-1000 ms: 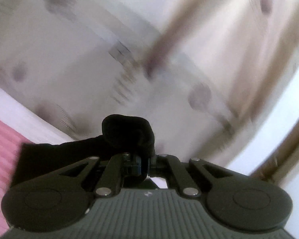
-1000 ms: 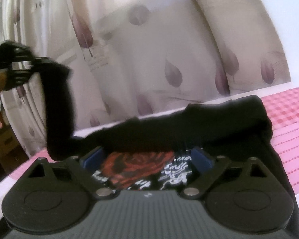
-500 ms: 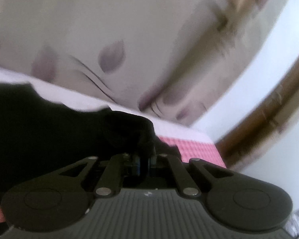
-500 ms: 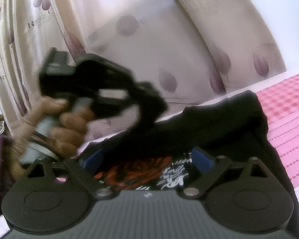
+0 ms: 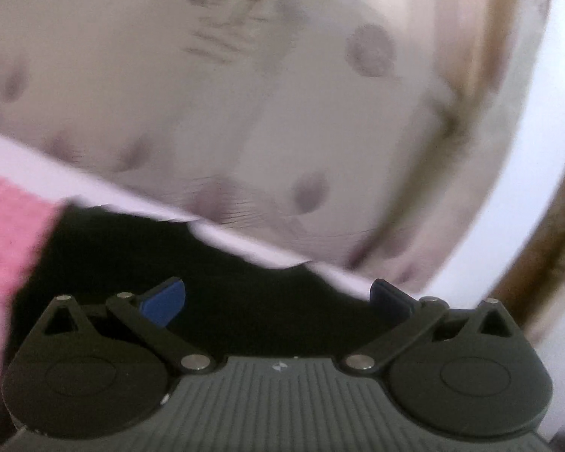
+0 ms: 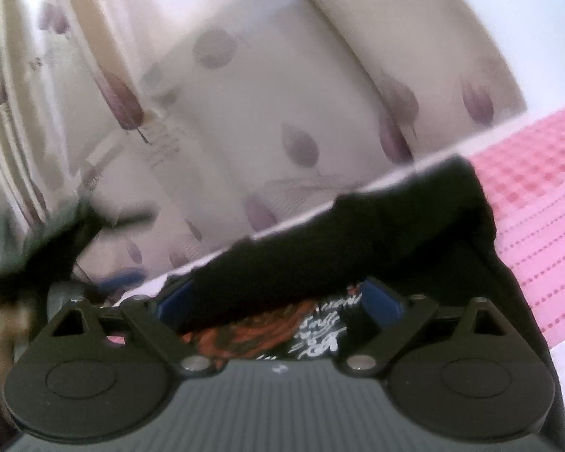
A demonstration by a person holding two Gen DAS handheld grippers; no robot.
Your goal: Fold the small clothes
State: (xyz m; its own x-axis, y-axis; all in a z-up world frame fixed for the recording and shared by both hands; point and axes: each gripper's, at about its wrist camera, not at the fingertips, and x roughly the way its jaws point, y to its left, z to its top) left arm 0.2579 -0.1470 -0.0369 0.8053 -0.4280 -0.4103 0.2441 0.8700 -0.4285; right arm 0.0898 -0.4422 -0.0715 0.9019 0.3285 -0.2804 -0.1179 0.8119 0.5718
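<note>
- Pink bed (image 6: 538,196) under curtains carries our black shirt (image 6: 358,241).
- Left gripper (image 5: 278,297) fingers are opening, shirt just ahead, unpinched.
- Right gripper (image 6: 278,297) fingers spread, shirt fold lying between.

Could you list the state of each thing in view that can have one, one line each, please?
black garment: lying on the bed, partly folded over, its red and white print showing.
left gripper: jaws opening, wide apart, pads clear of the cloth beneath.
right gripper: jaws apart, low over the garment, a fold of it between the pads; grip unclear.
curtain: drawn, hanging behind the bed.
pink bedspread: spread flat.
</note>
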